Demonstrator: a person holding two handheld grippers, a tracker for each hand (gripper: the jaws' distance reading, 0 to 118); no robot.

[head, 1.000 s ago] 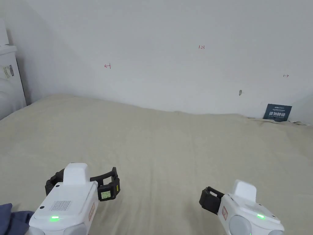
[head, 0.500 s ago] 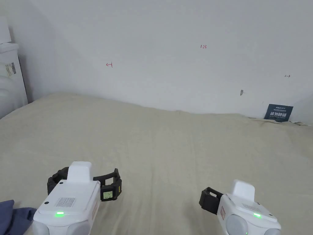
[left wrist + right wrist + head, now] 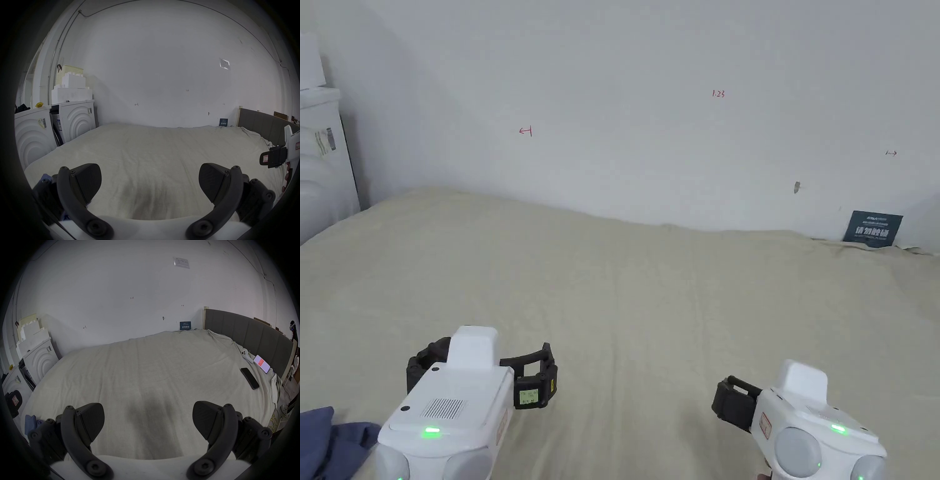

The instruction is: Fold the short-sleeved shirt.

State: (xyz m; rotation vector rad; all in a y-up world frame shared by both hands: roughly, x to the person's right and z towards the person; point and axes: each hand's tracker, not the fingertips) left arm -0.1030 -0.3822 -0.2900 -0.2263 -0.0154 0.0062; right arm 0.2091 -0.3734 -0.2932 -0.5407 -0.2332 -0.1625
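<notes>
**Both grippers empty, shirt at the near left**

The left white hand-held gripper [image 3: 484, 374] and the right one [image 3: 148, 421] hover with jaws spread wide — holding nothing. The crumpled blue cloth shirt [image 3: 325, 434] lies just left of the left gripper on the beige bedsheet [image 3: 650, 300].

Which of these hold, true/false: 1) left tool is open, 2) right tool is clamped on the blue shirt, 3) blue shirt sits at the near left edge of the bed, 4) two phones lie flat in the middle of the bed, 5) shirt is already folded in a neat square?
1) The left tool is open. True; nothing sits between its jaws.
2) The right tool is clamped on the blue shirt. False; it is open and empty, above the bare bed sheet.
3) The blue shirt sits at the near left edge of the bed. True.
4) Two phones lie in the middle of the bed. False; the dark phone and the lit phone lie at the bed's right side, near the headboard.
5) The shirt is folded square. False; it lies bunched.
</notes>
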